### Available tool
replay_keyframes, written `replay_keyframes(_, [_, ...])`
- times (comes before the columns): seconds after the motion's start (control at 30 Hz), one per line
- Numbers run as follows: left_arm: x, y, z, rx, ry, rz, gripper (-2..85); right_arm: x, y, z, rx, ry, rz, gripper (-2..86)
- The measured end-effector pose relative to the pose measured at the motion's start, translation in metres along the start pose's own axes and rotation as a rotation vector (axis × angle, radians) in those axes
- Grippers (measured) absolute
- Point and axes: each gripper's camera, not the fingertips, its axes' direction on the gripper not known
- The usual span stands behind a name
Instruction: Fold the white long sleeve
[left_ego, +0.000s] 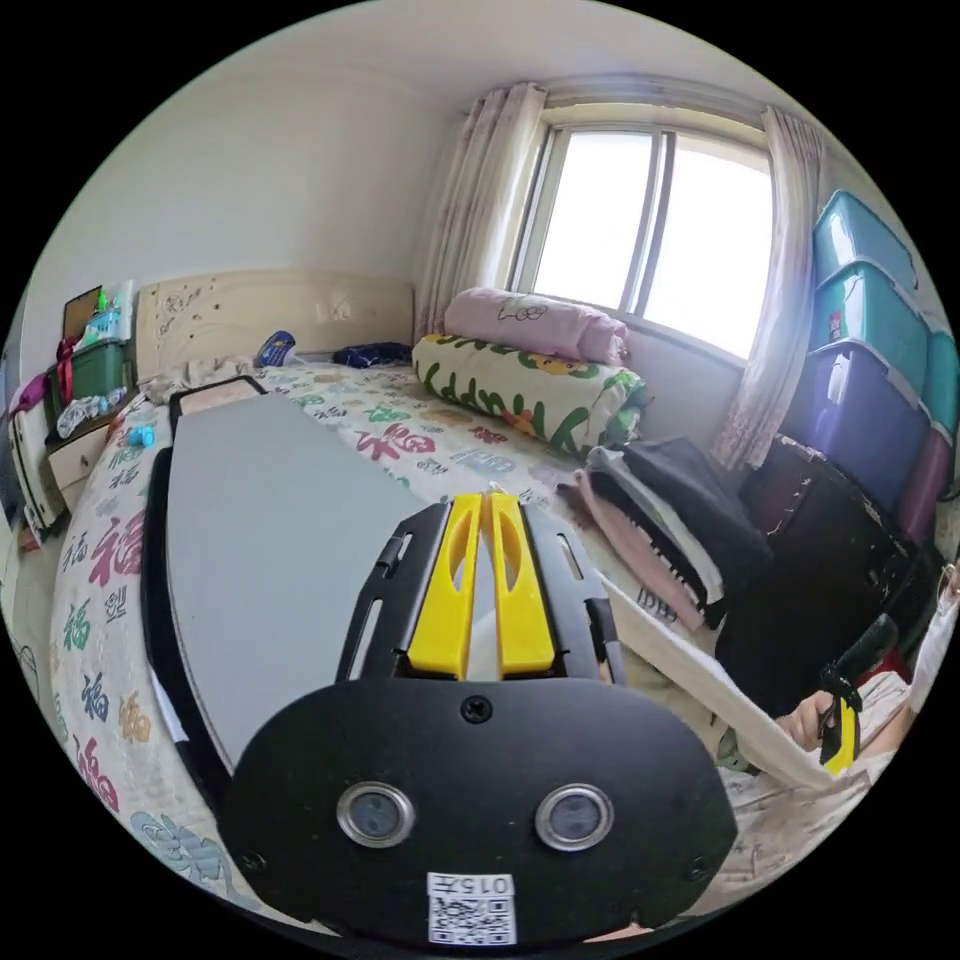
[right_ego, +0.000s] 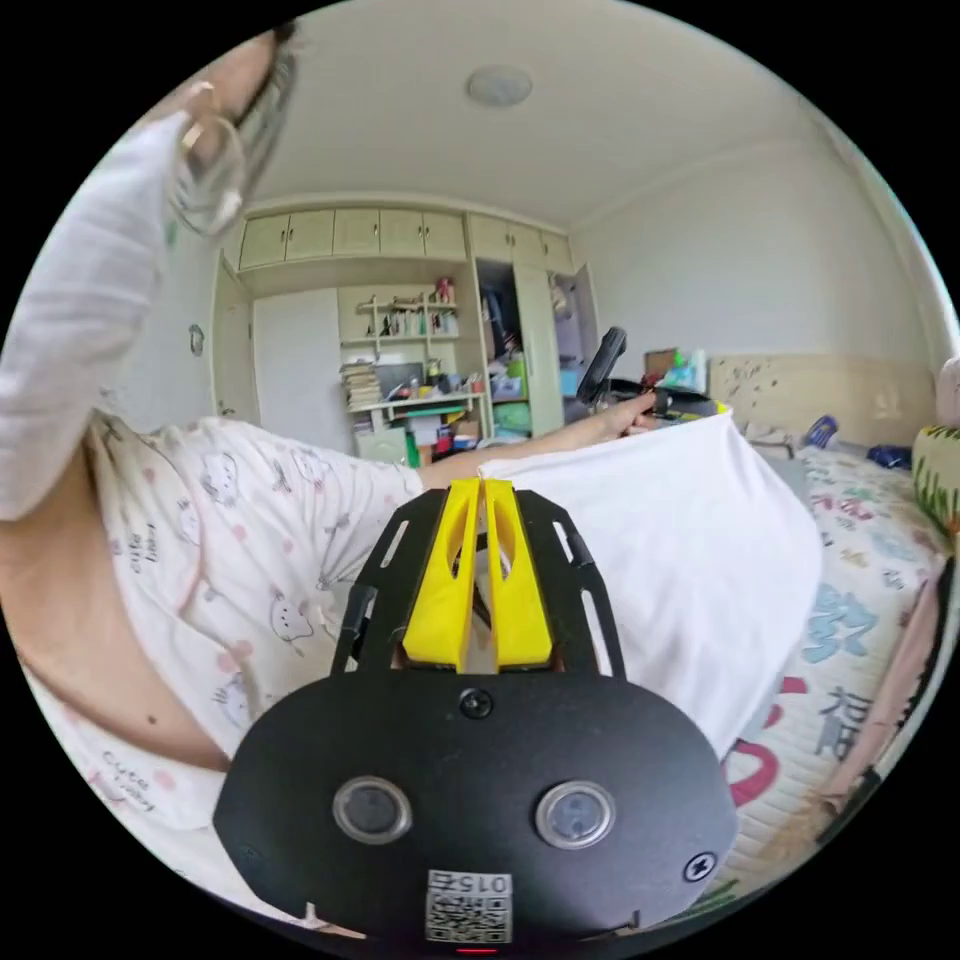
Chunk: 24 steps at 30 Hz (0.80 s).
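Observation:
The white long sleeve (right_ego: 690, 540) hangs in the air over the bed, stretched as a sheet between both grippers. In the right gripper view my right gripper (right_ego: 483, 487) is shut on its near top corner, and the person's hand holds my left gripper (right_ego: 672, 401) at the far corner. In the left gripper view my left gripper (left_ego: 487, 497) is shut with white cloth showing between its jaws. From there the taut top edge of the garment (left_ego: 700, 675) runs down to my right gripper (left_ego: 840, 735) at the lower right.
A grey folding board (left_ego: 270, 520) lies on the patterned bedspread (left_ego: 100, 560). Folded clothes (left_ego: 660, 510) and rolled quilts (left_ego: 520, 385) sit by the window. Stacked storage boxes (left_ego: 870, 340) and a dark case (left_ego: 830, 570) stand at the right. The person's torso (right_ego: 240, 580) is close by.

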Motion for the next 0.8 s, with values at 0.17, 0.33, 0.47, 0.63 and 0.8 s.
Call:
replay_keyframes(0.17, [-0.087, 0.127, 0.037, -0.266, -0.159, -0.124, 0.9, 0.010, 0.034, 0.146, -0.267, -0.076, 0.108, 0.2])
replay_keyframes(0.33, [-0.086, 0.176, 0.053, -0.250, -0.127, -0.118, 0.9, 0.018, 0.056, 0.210, -0.391, -0.127, 0.201, 0.1])
replay_keyframes(0.47, [-0.059, 0.189, 0.062, -0.283, -0.200, -0.006, 0.9, 0.011, 0.049, 0.218, -0.342, -0.179, 0.177, 0.1])
replay_keyframes(0.63, [-0.031, 0.211, 0.080, -0.348, -0.275, 0.105, 0.9, 0.003, 0.045, 0.247, -0.384, -0.179, 0.145, 0.5])
replay_keyframes(0.8, [-0.012, 0.238, 0.120, -0.449, -0.292, 0.177, 1.3, -0.002, 0.052, 0.281, -0.440, -0.123, 0.139, 2.2])
